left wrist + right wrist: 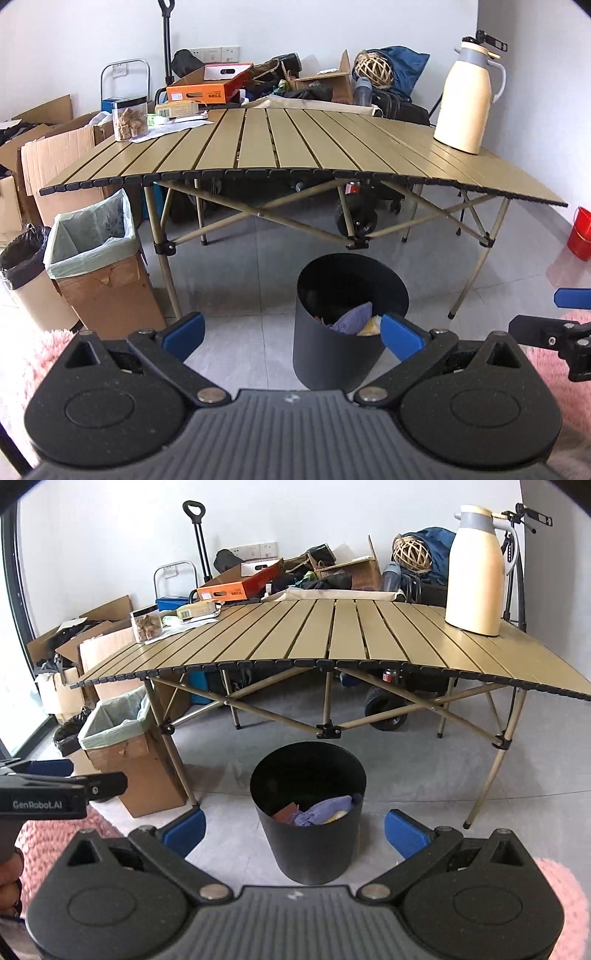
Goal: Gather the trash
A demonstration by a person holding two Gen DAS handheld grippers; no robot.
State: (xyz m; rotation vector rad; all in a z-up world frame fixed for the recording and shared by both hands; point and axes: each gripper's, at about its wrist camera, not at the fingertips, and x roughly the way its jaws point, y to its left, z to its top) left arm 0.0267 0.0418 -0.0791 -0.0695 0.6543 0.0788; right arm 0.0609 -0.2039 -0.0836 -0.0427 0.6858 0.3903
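A black round bin [332, 354] stands on the grey floor in front of a slatted olive folding table [295, 147]. Inside it lie a purple crumpled cloth [352, 317], something yellow and a brown piece [286, 814]. My left gripper [291, 334] is open and empty, hanging just short of the bin, whose rim reaches its right pad. My right gripper [295, 832] is also open and empty, with the bin [314, 853] centred between its blue pads. Each gripper shows at the edge of the other's view: the right gripper [550, 314], the left gripper [74, 775].
On the table stand a cream thermos jug [465, 96], a clear snack jar [129, 118] and papers [177, 123]. A cardboard box lined with a green bag [92, 236] and a black-bagged bin [22, 258] sit left. A red bucket [580, 232] is right. Pink rug [554, 354] lies underfoot.
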